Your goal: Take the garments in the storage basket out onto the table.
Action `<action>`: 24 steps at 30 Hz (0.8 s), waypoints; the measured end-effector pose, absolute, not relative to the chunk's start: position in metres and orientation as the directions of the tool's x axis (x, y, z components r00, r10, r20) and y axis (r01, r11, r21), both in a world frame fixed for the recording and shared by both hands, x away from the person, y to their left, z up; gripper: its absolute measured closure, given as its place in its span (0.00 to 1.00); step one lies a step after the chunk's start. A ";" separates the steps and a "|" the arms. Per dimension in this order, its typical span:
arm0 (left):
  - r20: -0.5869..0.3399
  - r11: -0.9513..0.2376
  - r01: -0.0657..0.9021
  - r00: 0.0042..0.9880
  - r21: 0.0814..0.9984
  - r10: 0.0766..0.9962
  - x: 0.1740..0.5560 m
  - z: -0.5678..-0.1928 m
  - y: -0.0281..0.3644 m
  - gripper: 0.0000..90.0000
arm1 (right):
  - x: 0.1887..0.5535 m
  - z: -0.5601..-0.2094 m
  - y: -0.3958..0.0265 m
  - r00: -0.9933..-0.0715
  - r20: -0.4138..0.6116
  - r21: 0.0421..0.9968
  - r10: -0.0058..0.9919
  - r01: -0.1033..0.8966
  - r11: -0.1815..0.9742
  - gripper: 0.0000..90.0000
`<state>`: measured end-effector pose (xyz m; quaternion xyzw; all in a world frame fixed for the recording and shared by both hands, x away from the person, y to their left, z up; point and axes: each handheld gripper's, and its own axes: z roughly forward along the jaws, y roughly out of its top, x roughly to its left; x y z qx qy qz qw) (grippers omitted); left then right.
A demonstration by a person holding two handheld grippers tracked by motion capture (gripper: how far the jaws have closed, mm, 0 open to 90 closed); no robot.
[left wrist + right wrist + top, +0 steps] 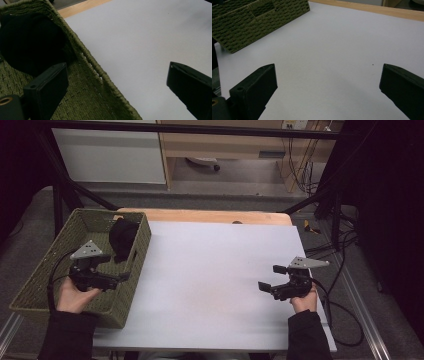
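you hold two hand-held grippers: your left hand-held gripper [122, 277] spread over the one green woven basket [35, 282] at the worktop's [210, 285] left edge, one black cloth bundle [121, 238] inside; your right hand-held gripper [270, 278] spread, empty, near the right edge.

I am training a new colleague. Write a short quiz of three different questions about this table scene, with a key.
1. True or false: the left tongs are shut on the black cloth.
2. Where does the black cloth lie? A) on the white board B) in the green basket C) on the floor
3. Fill in: the right tongs hang over the white ____, jaws apart.

Key: 1 false; 2 B; 3 board.
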<state>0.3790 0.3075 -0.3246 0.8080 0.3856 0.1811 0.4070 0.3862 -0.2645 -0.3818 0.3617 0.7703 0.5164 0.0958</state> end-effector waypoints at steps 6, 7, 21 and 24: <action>-0.013 -0.371 0.479 0.626 0.795 0.780 0.379 -0.322 0.312 0.04 | 0.386 -0.382 -0.264 -0.719 0.216 0.865 0.660 0.455 0.213 0.02; -0.015 -0.369 0.480 0.625 0.796 0.781 0.379 -0.322 0.313 0.04 | 0.386 -0.382 -0.264 -0.720 0.217 0.864 0.660 0.456 0.213 0.02; -0.015 -0.361 0.482 0.614 0.798 0.789 0.378 -0.311 0.317 0.04 | 0.386 -0.382 -0.264 -0.719 0.216 0.864 0.660 0.456 0.214 0.02; -0.018 -0.355 0.479 0.615 0.803 0.789 0.378 -0.307 0.317 0.04 | 0.386 -0.382 -0.264 -0.719 0.216 0.863 0.661 0.457 0.215 0.02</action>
